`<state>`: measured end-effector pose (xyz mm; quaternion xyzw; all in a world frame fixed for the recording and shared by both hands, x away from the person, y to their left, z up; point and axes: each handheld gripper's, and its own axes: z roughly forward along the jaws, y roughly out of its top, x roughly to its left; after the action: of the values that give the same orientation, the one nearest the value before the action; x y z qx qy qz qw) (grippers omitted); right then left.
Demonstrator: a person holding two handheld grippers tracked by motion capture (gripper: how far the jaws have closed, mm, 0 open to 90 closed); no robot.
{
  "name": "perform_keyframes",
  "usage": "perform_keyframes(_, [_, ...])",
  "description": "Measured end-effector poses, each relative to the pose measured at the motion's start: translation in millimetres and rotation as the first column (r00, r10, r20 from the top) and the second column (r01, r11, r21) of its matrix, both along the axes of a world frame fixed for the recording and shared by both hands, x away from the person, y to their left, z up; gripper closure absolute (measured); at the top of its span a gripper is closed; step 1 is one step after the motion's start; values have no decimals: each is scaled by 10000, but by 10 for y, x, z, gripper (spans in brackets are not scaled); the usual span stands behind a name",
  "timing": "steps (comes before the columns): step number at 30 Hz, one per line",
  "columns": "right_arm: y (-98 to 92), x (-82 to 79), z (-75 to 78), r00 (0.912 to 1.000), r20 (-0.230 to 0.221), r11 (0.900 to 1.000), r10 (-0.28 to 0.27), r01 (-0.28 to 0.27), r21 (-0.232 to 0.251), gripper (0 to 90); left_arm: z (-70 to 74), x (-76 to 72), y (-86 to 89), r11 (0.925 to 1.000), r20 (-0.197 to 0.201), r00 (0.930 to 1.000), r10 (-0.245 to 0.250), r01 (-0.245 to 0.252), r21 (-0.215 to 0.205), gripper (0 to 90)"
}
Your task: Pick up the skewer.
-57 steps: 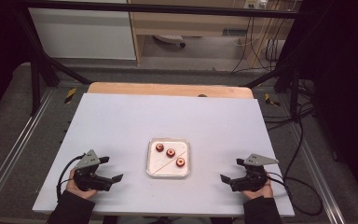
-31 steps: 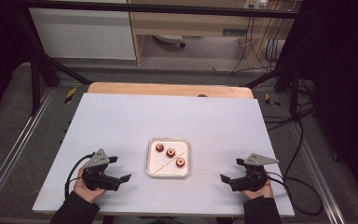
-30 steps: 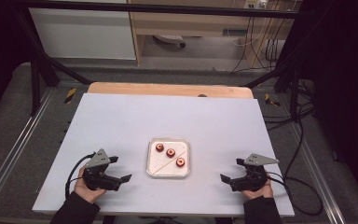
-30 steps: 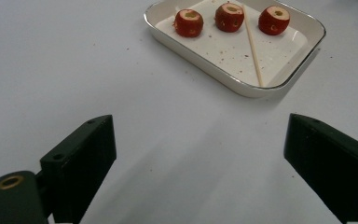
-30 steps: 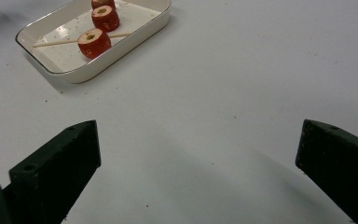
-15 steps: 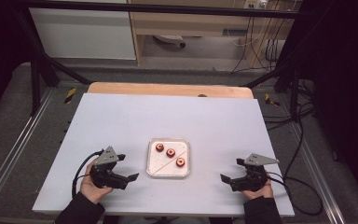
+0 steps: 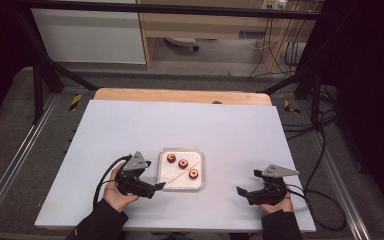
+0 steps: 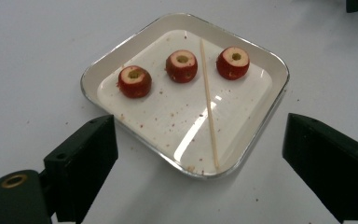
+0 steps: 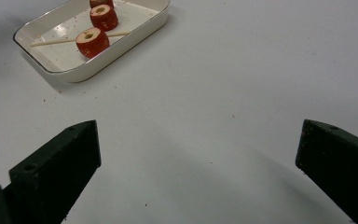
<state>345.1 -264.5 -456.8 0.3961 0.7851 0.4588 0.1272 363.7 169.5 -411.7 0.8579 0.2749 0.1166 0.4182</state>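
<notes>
A white table (image 7: 180,125) seen from above, w/ a person's two hands entering from the bottom edge, each holding a two-jaw gripper. Near the table's front centre sits a small square white dish (image 7: 166,181) holding three red cored fruit pieces (image 8: 182,66) in a row and a thin wooden skewer (image 8: 209,102) lying diagonally across the dish floor, between the middle piece and the one at the far end. Crumbs speckle the dish and the table around it. The left gripper (image 7: 155,187) is just beside the dish's left rim, jaws spread wide and holding nothing; in the left gripper view the dish lies between and just beyond the two black jaws. The right gripper (image 7: 241,190) rests well apart from the dish on the right, jaws also spread wide, nothing between them but bare table.
</notes>
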Motion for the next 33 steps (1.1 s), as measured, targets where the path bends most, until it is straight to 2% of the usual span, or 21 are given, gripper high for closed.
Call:
perform_keyframes(2, [4, 1, -5, 10000, -26, 10000, 31, -31, -44, 7, 7, 31, -103, 9999, -43, 10000, -52, 52, 90, 112])
perform_keyframes(7, [7, 3, -8, 10000, -33, 10000, 51, -51, -62, 7, -8, 65, -233, 9997, -210, 9996, -181, 185, 155, 171])
perform_keyframes(11, [9, 0, -10, 10000, -48, 10000, 62, -62, -68, 7, -56, 111, -369, 9982, -380, 9992, -149, 171, 581, 213])
perform_keyframes(17, [9, 2, -10, 10000, -57, 10000, 77, -77, -58, 7, -150, 177, -504, 9968, -573, 9984, -3, 50, 803, 368])
perform_keyframes(19, [7, 3, -9, 10000, -39, 9999, 85, -85, -66, 7, -179, 184, -527, 9951, -594, 9982, -37, 95, 985, 387])
perform_keyframes(20, [6, 3, -8, 10000, -28, 9999, 88, -88, -57, 7, -192, 181, -535, 9944, -600, 9982, -27, 90, 1052, 441])
perform_keyframes(21, [6, 3, -8, 10000, -28, 9999, 88, -88, -57, 7, -204, 181, -536, 9937, -605, 9982, -23, 91, 1119, 441])
perform_keyframes(23, [13, 4, -14, 9999, -55, 10000, 84, -84, -51, 7, -230, 180, -542, 9928, -669, 9977, 63, 18, 1196, 514])
perform_keyframes(26, [12, 7, -18, 9999, -53, 9999, 113, -114, -122, 7, -260, 175, -551, 9909, -651, 9978, 136, -48, 1347, 558])
perform_keyframes(27, [12, 8, -19, 9999, -53, 9998, 120, -121, -136, 7, -269, 170, -554, 9906, -637, 9979, 154, -66, 1363, 613])
perform_keyframes(29, [11, 7, -18, 9999, -49, 9998, 120, -121, -134, 7, -278, 162, -557, 9908, -611, 9979, 227, -143, 1345, 631])
perform_keyframes(30, [10, 8, -17, 9999, -31, 9998, 132, -133, -124, 8, -282, 158, -557, 9911, -573, 9980, 261, -184, 1319, 673])
perform_keyframes(33, [11, 8, -18, 9999, -42, 9998, 133, -133, -151, 7, -295, 152, -560, 9901, -604, 9978, 269, -183, 1395, 695])
